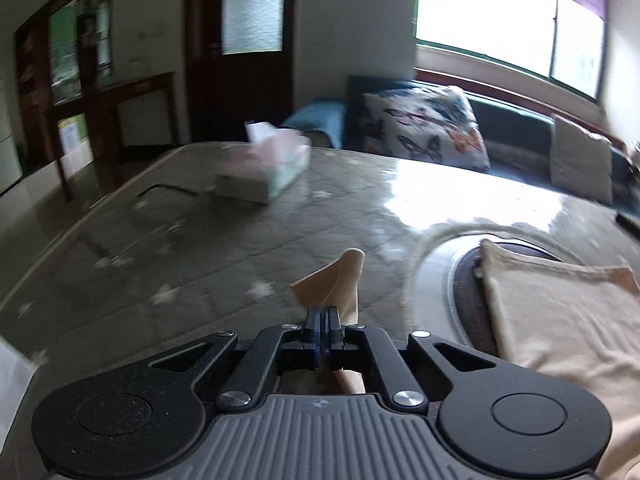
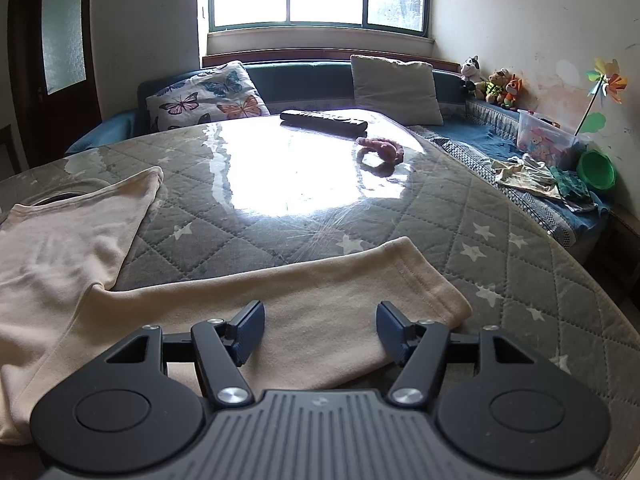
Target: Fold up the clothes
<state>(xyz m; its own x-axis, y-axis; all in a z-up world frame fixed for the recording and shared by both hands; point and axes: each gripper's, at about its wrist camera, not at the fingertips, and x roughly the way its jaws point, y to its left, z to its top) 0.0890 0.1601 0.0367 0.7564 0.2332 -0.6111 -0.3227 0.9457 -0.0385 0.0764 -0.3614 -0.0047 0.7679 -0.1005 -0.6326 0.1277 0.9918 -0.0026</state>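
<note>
A cream long-sleeved garment (image 2: 60,240) lies spread on the quilted grey table cover under glass. My left gripper (image 1: 323,316) is shut on a pinched-up fold of the same cream fabric (image 1: 340,280), which sticks up past the blue pads; the rest of the garment (image 1: 560,320) lies to the right. In the right wrist view one sleeve (image 2: 320,300) stretches across the table to the right. My right gripper (image 2: 320,332) hovers just over that sleeve near its cuff, jaws open on either side, pads not pressing the cloth.
A tissue box (image 1: 268,168) sits at the far side of the table (image 1: 160,260). A black remote (image 2: 324,120) and a pink twisted object (image 2: 380,150) lie near the far edge. A sofa with a butterfly cushion (image 2: 208,96) and a plain cushion (image 2: 396,88) runs behind.
</note>
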